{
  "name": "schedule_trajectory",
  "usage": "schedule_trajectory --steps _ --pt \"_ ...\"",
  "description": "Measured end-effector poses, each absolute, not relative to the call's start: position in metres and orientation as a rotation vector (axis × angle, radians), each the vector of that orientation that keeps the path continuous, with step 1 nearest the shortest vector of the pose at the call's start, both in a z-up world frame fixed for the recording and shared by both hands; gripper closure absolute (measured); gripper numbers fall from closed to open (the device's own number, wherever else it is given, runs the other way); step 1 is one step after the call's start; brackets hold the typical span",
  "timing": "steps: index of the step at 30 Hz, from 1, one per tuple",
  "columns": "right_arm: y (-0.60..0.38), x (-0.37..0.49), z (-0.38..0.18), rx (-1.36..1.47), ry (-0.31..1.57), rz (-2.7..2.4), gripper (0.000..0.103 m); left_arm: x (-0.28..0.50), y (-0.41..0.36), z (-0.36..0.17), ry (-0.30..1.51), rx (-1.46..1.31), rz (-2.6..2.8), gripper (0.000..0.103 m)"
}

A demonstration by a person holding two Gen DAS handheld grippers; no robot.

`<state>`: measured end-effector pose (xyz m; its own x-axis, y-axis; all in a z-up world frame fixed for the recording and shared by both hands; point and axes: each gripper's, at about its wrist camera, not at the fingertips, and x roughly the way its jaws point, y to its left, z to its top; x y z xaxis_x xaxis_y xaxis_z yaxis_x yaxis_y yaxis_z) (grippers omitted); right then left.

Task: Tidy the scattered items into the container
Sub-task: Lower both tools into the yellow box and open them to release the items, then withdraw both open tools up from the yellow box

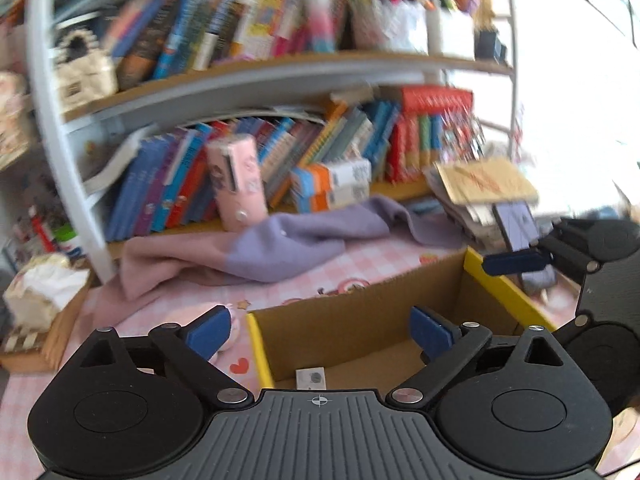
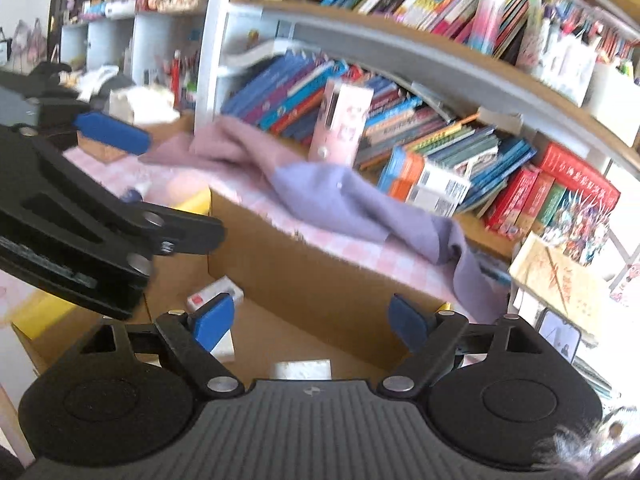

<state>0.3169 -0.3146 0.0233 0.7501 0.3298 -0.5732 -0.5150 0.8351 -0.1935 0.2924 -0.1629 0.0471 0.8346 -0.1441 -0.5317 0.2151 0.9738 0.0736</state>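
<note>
A cardboard box (image 1: 360, 312) with yellow flaps stands open on the pink checked tablecloth. My left gripper (image 1: 320, 330) is open and empty over its left wall; a small white item (image 1: 311, 379) lies on the box floor. My right gripper (image 2: 310, 324) is open and empty above the box (image 2: 320, 276) interior, where a red-and-white packet (image 2: 208, 294) and a pale flat item (image 2: 302, 369) lie. The left gripper's blue fingers (image 2: 112, 132) show at the left of the right wrist view. A pink round item (image 1: 234, 326) lies left of the box.
A pink and purple cloth (image 1: 280, 244) lies behind the box against a bookshelf (image 1: 256, 80) full of books. A pink carton (image 1: 240, 180) leans on the books. A tissue basket (image 1: 40, 308) stands at left. A stack of papers and a phone (image 1: 516, 224) sit at right.
</note>
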Motion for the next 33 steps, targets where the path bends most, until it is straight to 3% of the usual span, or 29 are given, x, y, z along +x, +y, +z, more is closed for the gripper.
schedule_trajectory --steps 9,19,33 --pt "-0.315 0.293 0.030 -0.349 0.541 0.457 0.012 0.252 -0.136 0.022 0.561 -0.148 -0.110 0.004" --pt "-0.313 0.280 0.045 -0.365 0.502 0.372 0.010 0.256 -0.138 0.036 0.526 -0.070 -0.173 0.004" --pt "-0.309 0.233 0.060 -0.177 0.390 0.146 0.005 0.214 -0.092 0.044 0.461 -0.208 -0.043 0.001"
